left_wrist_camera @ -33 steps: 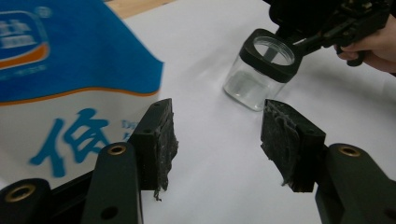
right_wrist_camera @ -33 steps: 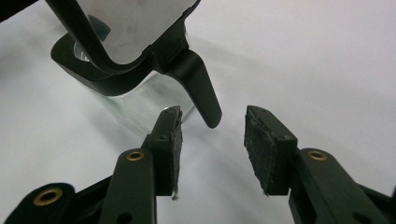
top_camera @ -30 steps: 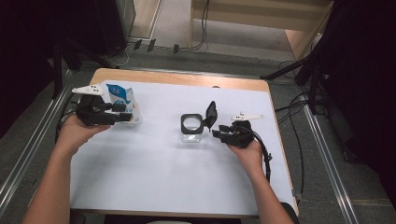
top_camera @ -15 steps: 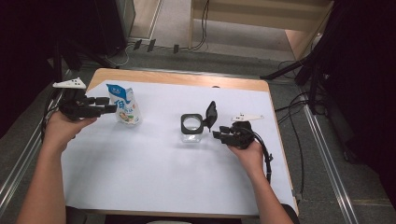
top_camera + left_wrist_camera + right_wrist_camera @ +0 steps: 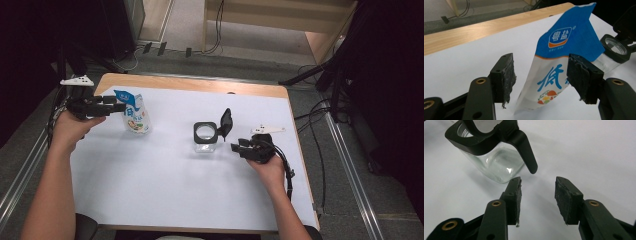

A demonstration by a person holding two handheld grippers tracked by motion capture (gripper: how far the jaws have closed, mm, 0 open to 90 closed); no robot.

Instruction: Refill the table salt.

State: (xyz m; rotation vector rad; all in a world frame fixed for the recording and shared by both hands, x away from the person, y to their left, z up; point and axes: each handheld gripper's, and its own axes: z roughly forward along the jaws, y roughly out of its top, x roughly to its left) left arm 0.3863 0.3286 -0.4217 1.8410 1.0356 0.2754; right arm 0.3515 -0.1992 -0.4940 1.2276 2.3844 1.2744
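Note:
A blue-and-white salt bag point(image 5: 135, 114) stands upright on the white table sheet point(image 5: 170, 190) at the back left. My left gripper point(image 5: 121, 106) is just left of it, and its jaws have just been opening. In the left gripper view the bag point(image 5: 564, 60) stands right at the tips of that gripper point(image 5: 540, 77), and neither pad presses on it. A square glass jar point(image 5: 205, 137) with a black flip lid point(image 5: 225, 123) raised stands mid-table. My right gripper point(image 5: 235, 148) lies just right of it, open and empty point(image 5: 537, 195), short of the jar point(image 5: 496, 167).
A wooden table edge point(image 5: 200, 85) shows beyond the sheet. Metal rails point(image 5: 350, 170) run along both sides of the table. Cables point(image 5: 310, 115) lie on the floor at the right and back. A wooden shelf unit point(image 5: 280, 30) stands behind.
My left gripper has drawn back to the left, off the bag, with its jaws wider apart. The bag stays standing. The right gripper and jar have not moved.

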